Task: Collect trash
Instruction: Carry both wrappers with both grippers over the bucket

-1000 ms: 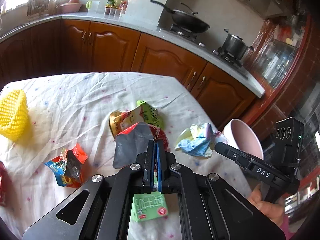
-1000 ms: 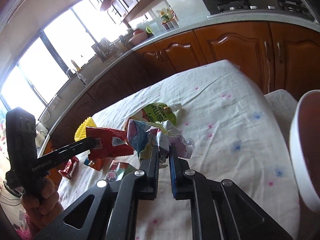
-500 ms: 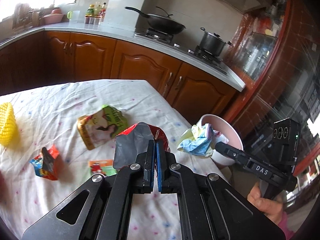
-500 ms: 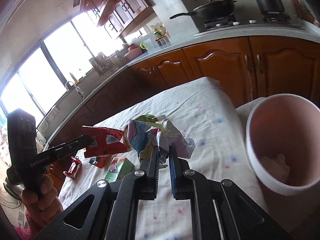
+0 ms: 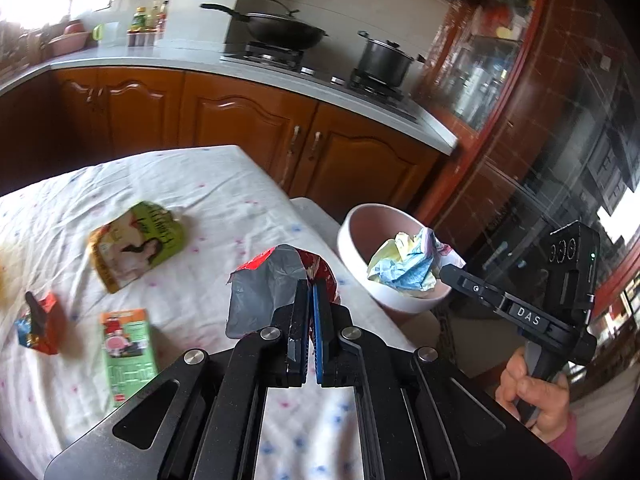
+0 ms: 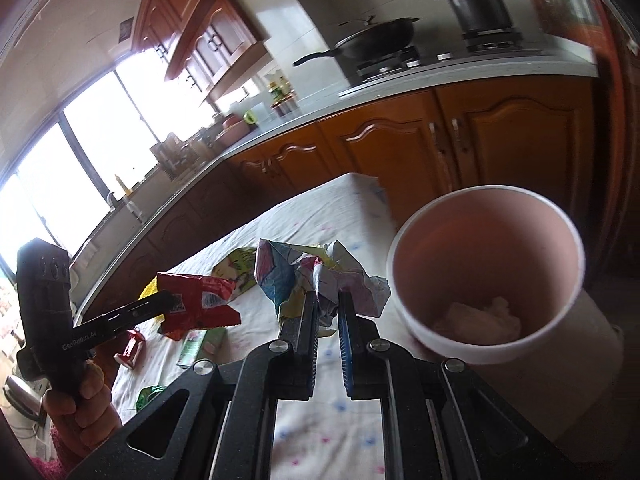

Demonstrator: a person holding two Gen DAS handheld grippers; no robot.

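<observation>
My left gripper (image 5: 311,294) is shut on a red snack wrapper with a silver inside (image 5: 264,284), held above the table near its right edge; it also shows in the right wrist view (image 6: 196,306). My right gripper (image 6: 327,300) is shut on a crumpled colourful paper ball (image 6: 316,276), held just left of the pink bin's rim (image 6: 404,236). In the left wrist view the paper ball (image 5: 404,266) hangs over the pink bin (image 5: 360,252). White crumpled trash (image 6: 480,318) lies at the bin's bottom.
On the white tablecloth (image 5: 200,192) lie a green-and-yellow pouch (image 5: 136,242), a green carton (image 5: 126,350) and a small red-and-blue wrapper (image 5: 38,326). Wooden cabinets (image 5: 240,128) and a stove with a wok (image 5: 284,34) and a pot (image 5: 382,60) stand behind.
Both grippers moved right toward the pink bin with their trash. The paper ball is now at the bin's rim, and the bin's inside has come into view.
</observation>
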